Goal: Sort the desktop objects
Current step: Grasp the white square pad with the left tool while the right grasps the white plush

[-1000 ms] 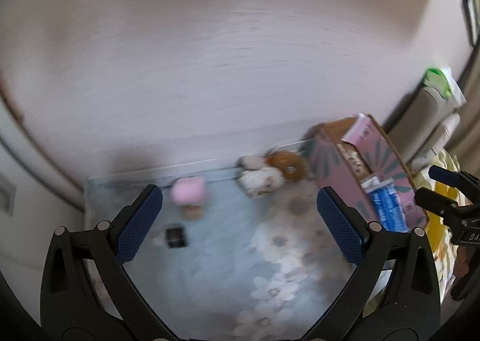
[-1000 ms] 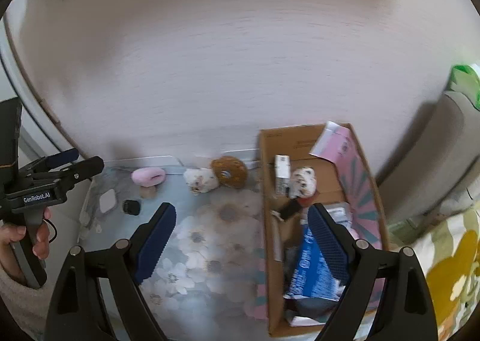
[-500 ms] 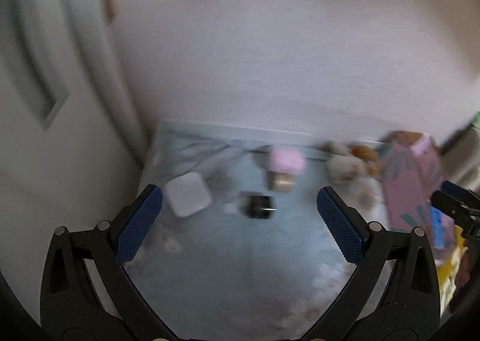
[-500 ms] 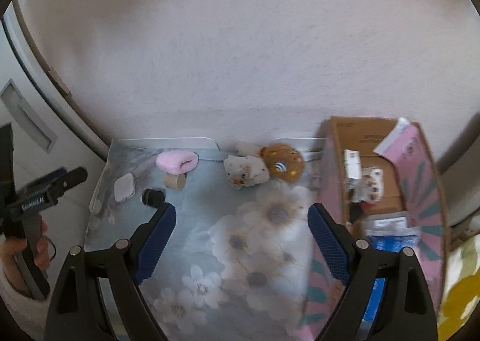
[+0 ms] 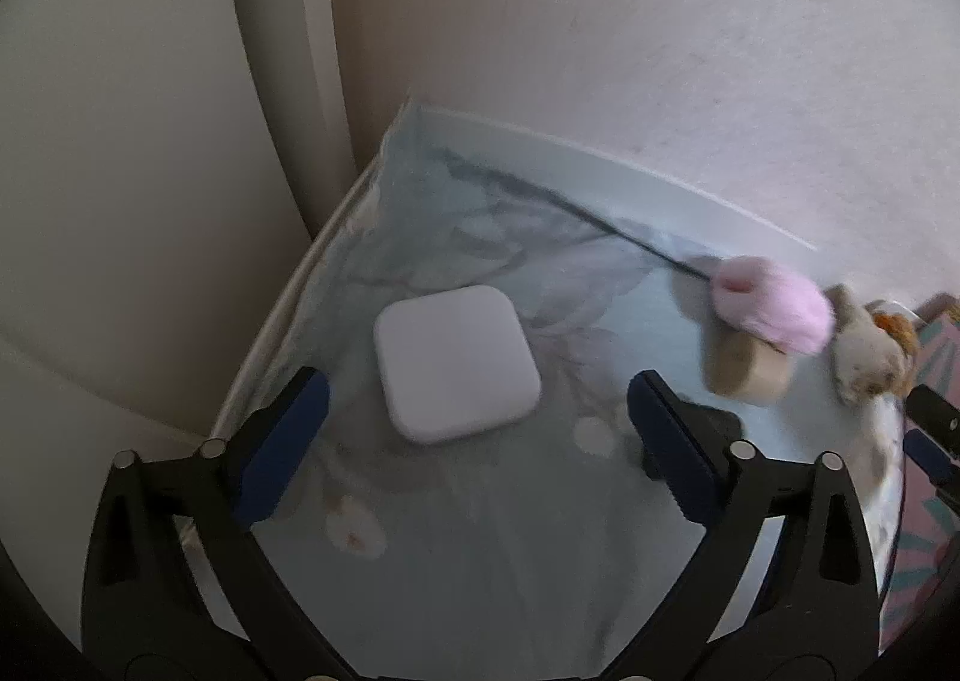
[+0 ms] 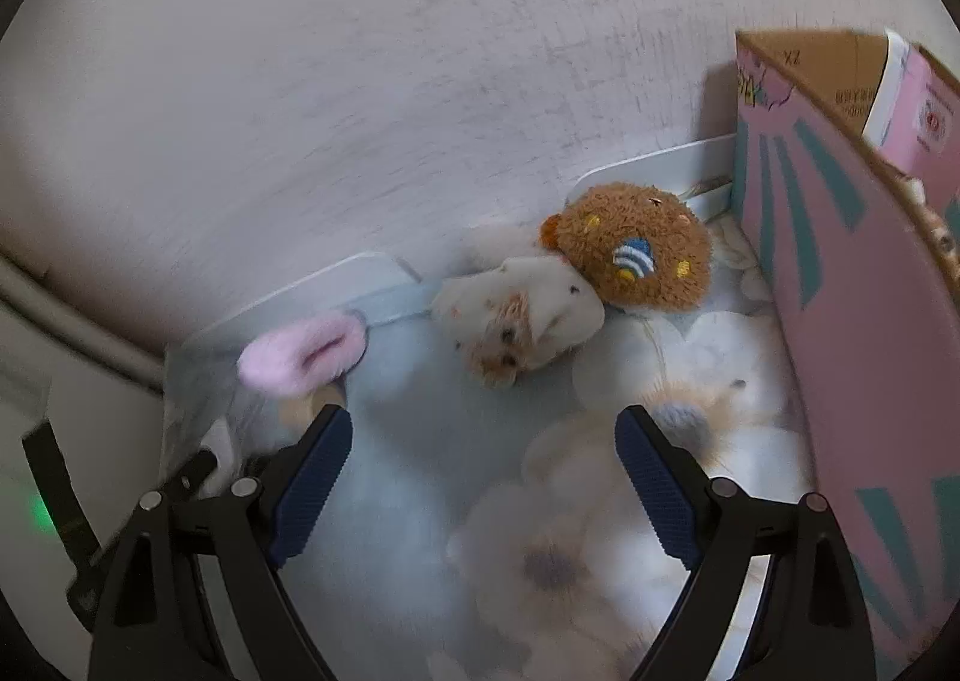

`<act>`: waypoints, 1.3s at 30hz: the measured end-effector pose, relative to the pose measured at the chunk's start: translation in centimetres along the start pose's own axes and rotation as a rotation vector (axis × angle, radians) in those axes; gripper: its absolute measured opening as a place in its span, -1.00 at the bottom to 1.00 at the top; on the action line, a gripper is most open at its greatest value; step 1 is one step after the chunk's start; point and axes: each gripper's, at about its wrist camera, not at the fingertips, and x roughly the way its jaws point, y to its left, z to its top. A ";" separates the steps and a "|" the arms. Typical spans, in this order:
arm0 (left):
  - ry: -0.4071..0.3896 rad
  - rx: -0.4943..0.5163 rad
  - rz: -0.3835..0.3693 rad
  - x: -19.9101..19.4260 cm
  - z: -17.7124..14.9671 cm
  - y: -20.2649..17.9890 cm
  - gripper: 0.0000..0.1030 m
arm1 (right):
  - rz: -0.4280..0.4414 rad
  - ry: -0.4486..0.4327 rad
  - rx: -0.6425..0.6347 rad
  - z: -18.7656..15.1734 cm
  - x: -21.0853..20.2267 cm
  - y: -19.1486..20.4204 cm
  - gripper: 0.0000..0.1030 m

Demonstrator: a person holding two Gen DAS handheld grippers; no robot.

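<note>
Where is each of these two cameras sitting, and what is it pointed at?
Left wrist: on the left gripper, looking down along its open fingers at a white square case on the floral mat; the jaws have just been closing a little, nothing between them.
Right wrist: on the right gripper, open and empty, looking down at a white plush, a brown plush and a pink box.
Shared: the pink fluffy thing, both plushes, the mat.
</note>
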 end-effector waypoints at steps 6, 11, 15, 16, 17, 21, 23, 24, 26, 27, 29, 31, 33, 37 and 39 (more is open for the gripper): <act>-0.013 0.004 0.023 1.6 0.0 -0.2 0.80 | -0.006 -0.038 0.131 1.2 2.0 -1.0 0.70; -0.030 0.000 0.053 2.0 -0.2 -0.1 0.73 | -0.018 -0.046 0.162 1.7 2.8 -1.0 0.45; -0.045 -0.004 0.064 1.9 -1.0 -0.4 0.71 | -0.031 -0.032 0.189 1.7 3.6 -1.1 0.19; -0.045 0.003 0.077 2.0 -1.1 -0.6 0.71 | -0.024 -0.032 0.195 1.7 3.7 -1.2 0.12; -0.044 0.013 0.093 2.2 -1.3 -0.9 0.71 | -0.020 -0.032 0.198 1.7 3.8 -1.2 0.10; -0.043 0.048 0.138 2.7 -2.0 -1.6 0.68 | -0.026 -0.040 0.174 1.9 3.7 -0.8 -0.17; -0.032 0.036 0.111 2.8 -2.4 -1.7 0.44 | -0.032 -0.043 0.154 1.9 3.6 -0.5 -0.24; -0.030 0.022 0.105 2.8 -2.6 -1.7 0.42 | -0.030 -0.044 0.148 1.9 3.6 -0.4 -0.26; -0.032 0.019 0.116 2.7 -2.9 -2.0 0.42 | -0.021 -0.041 0.140 1.8 3.5 -0.3 -0.27; -0.034 0.015 0.119 2.8 -3.0 -2.1 0.42 | -0.020 -0.041 0.137 1.8 3.5 -0.3 -0.28; -0.032 -0.003 0.112 3.0 -3.1 -2.1 0.42 | -0.019 -0.039 0.130 1.8 3.5 -0.3 -0.28; -0.031 -0.015 0.111 3.2 -3.0 -2.1 0.44 | -0.019 -0.040 0.125 1.8 3.5 -0.3 -0.30; -0.032 -0.017 0.110 3.3 -3.2 -2.2 0.43 | -0.021 -0.042 0.117 1.8 3.4 -0.2 -0.33; -0.039 -0.021 0.097 3.1 -3.6 -1.9 0.23 | -0.015 -0.055 0.067 1.6 2.8 0.7 -0.42; -0.040 -0.028 0.086 3.1 -4.0 -1.8 0.22 | -0.015 -0.063 0.032 1.4 2.5 1.3 -0.44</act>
